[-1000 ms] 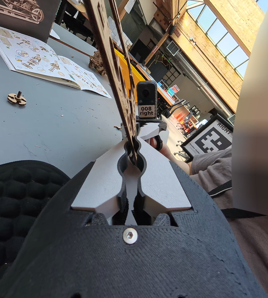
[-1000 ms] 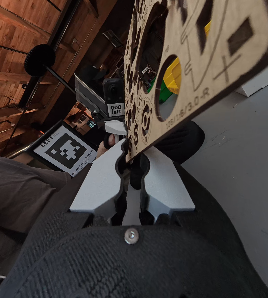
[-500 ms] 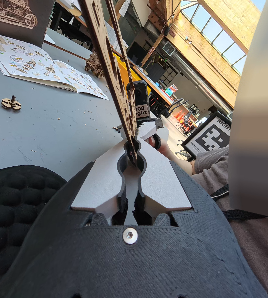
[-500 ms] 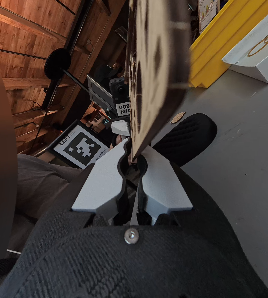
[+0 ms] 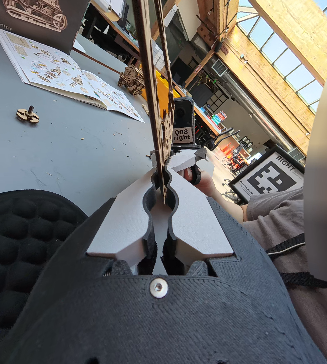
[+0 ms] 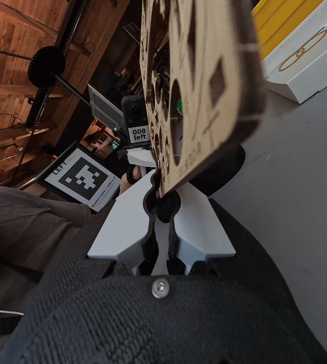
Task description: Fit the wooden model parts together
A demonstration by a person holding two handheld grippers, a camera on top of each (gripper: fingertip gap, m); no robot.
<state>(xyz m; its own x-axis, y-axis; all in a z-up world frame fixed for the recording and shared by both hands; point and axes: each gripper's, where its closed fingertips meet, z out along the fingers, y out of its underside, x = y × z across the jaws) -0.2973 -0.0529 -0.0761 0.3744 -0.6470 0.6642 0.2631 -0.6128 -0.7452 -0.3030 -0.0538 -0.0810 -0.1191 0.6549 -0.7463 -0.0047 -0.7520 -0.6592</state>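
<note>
since both grippers face each other across the same sheet [image 5: 150, 78], it looks like a two-handed hold: the left gripper [image 5: 163, 177] has its jaws pinched narrow on the sheet's bottom edge, and the right gripper [image 6: 161, 185] has its jaws closed down on the opposite end of that edge, so the thin plywood stands up on edge between them, above the bench [image 5: 70, 157] rather than lying on it. my guess is that holding it at both ends keeps such a thin laser-cut panel from flexing or twisting while they look for a part to pop out, since several holes in it are already empty in the right wrist view. that view is a bit blurred on the near end of the sheet, so i can't say whether it's one sheet or two stacked; the left view shows two thin edges side by side, close together. off to the side on the bench there's an open booklet [image 5: 64, 76], with a small gear piece [image 5: 27, 116] near it and a half-built model [image 5: 132, 80] just past it, well apart from the grippers. so fitting hasn't really started for this piece, i'd say, they're at the stage of getting a part out. main risk i see is snapping the sheet if the two ends get twisted against each other.
</note>
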